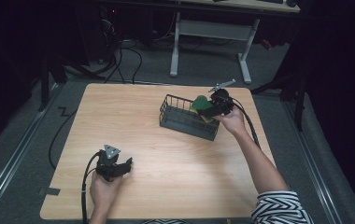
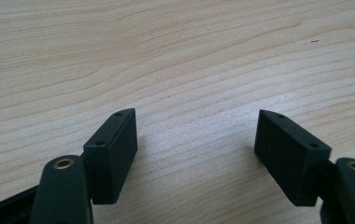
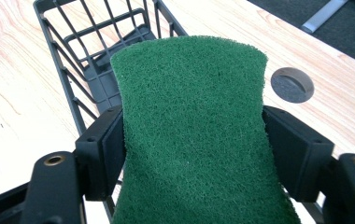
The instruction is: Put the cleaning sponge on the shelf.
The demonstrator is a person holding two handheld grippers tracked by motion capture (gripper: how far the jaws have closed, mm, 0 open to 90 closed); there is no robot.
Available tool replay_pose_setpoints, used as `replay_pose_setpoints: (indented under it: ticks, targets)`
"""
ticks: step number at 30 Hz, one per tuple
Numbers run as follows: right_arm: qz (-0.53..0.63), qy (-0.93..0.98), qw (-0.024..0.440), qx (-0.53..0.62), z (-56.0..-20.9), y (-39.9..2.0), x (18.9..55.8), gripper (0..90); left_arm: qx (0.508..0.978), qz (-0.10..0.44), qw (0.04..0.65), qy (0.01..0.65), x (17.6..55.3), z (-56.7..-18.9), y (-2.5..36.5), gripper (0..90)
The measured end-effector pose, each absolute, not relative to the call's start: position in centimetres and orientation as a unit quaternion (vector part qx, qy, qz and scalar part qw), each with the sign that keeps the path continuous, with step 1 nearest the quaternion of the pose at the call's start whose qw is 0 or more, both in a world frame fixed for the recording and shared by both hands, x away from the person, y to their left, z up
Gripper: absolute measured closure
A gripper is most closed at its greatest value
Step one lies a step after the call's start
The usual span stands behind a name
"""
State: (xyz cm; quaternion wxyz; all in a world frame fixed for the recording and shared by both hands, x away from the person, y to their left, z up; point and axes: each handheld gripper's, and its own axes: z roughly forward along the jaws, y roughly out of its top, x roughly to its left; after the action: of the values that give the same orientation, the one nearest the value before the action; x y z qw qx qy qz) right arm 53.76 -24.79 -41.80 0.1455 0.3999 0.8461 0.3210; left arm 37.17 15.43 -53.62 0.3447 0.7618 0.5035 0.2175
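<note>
the right gripper point(image 3: 192, 140) is clamped on a green, rectangular scouring sponge point(image 3: 194, 130), its pads pressing both long edges so that the fibrous pad waists slightly between them. the sponge's long axis runs forward along the jaws, and its free end overhangs the near end of the dark grey wire basket point(image 3: 91, 60), whose open compartment lies directly ahead and below. in the high view the sponge point(image 1: 201, 103) sits over the right end of the basket point(image 1: 185, 122), so the coming move is judged to be a short lowering. the left gripper point(image 2: 196, 140) stands wide open with nothing between its jaws, over bare light wood table point(image 2: 175, 56), well apart from the basket. no brand, label or writing is legible.
</note>
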Motion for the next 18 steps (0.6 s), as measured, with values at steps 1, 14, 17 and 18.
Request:
replay_pose_setpoints:
  ticks: [1,14,17,18]
  targets:
    - [0.319,0.846,0.151,0.4,-41.7,-24.7,53.7,28.5,0.762,0.218,0.345,0.503,37.2,-53.6,15.4,30.3]
    - [0.278,0.863,0.209,0.367,-42.0,-23.7,53.4,26.6,0.762,0.217,0.345,0.503,37.2,-53.6,15.4,30.3]
    - [0.278,0.864,0.198,0.371,-42.1,-23.7,53.5,25.3,0.762,0.218,0.345,0.504,37.2,-53.6,15.4,30.3]
    - [0.279,0.863,0.195,0.374,-42.1,-23.7,53.4,24.9,0.762,0.217,0.345,0.503,37.2,-53.6,15.4,30.3]
